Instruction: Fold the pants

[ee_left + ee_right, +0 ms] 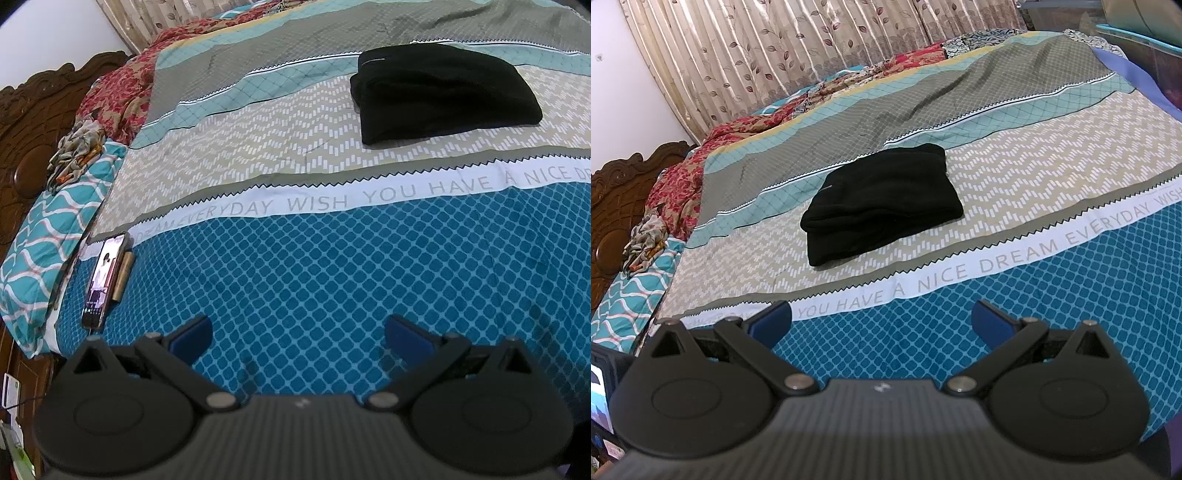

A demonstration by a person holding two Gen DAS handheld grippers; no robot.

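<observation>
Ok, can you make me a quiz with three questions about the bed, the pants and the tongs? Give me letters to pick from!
1. Where are the pants?
A. on the floor
B. on the bedspread
C. in the tongs

2. What colour are the pants?
A. black
B. red
C. white

3. How are the left tongs and right tongs?
A. both shut
B. one open, one shut
C. both open

Answers:
1. B, they lie on the zigzag stripe of the bedspread, away from both tongs.
2. A, the whole bundle is black.
3. C, each pair of blue fingers stands wide apart with nothing between.
</observation>
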